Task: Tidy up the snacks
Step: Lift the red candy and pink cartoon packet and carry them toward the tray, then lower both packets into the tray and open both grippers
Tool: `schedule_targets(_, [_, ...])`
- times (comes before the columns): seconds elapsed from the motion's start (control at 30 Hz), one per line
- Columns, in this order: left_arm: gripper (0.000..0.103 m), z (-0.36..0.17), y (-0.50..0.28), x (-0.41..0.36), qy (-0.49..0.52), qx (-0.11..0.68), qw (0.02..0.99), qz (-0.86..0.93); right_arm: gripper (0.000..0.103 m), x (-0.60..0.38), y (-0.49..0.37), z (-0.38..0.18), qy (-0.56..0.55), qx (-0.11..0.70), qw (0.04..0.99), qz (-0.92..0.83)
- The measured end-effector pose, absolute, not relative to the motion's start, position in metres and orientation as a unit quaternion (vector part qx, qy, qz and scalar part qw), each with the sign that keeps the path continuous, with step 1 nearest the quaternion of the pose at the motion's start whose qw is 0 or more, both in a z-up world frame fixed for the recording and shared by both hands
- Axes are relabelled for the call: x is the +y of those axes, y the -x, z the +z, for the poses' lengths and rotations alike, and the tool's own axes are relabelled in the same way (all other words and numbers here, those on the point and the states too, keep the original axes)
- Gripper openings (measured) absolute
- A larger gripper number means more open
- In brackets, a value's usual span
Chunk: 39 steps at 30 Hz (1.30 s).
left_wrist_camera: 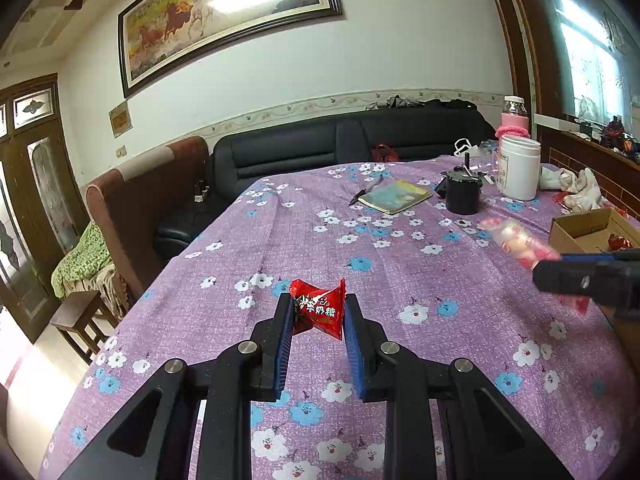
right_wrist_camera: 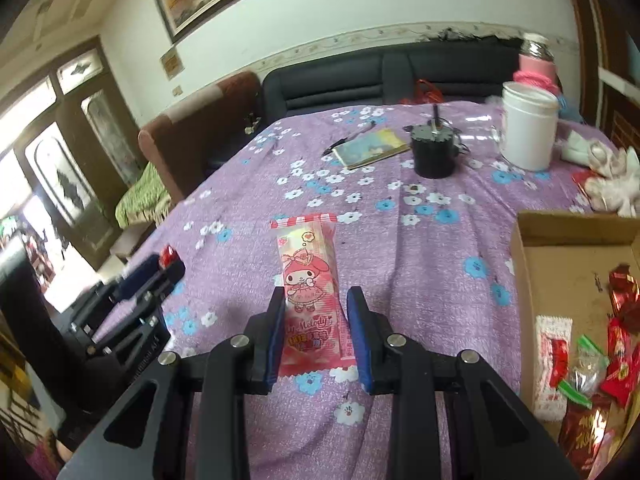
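Purple flowered cloth covers the table in front of me, with a black sofa and a framed horse painting behind it. From my left wrist camera, my left gripper is clamped on a red candy, its 2 blue pads pressing the wrapper from both sides, held just above the cloth. Further back lie a notebook, a black cup and a white jar. At the right edge, blurred, my right gripper carries a pink snack packet near a cardboard box.

From my right wrist camera, the right gripper grips the pink cartoon-printed packet by its lower half, the packet pointing away over the cloth. The cardboard box sits to the right with several red and white wrapped snacks inside. My left gripper shows at the left, the red candy at its tips.
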<state>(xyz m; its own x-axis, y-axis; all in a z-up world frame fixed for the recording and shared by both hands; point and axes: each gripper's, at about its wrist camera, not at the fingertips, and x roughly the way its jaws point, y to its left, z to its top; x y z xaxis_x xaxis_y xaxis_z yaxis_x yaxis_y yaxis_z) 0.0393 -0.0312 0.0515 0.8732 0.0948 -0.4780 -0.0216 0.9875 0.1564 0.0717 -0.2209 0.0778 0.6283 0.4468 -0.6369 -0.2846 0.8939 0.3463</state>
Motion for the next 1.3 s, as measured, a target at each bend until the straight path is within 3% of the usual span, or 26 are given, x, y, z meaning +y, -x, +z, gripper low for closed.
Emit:
schedule_targets(0.7, [0.025, 0.074, -0.010, -0.087, -0.093, 0.253, 0.961, -0.067, 0.029, -0.373, 0.013, 0.080, -0.205, 0.345, 0.912, 0.085])
schedule_targets(1.03, [0.025, 0.103, 0.006, -0.171, -0.083, 0.255, 0.950, -0.159, 0.029, -0.433, 0.024, 0.062, -0.242, 0.335, 0.910, 0.033])
schedule_targets(1.3, [0.025, 0.092, 0.014, -0.254, -0.083, 0.293, 0.922, -0.240, 0.029, -0.457, 0.027, 0.049, -0.231, 0.339, 0.912, -0.016])
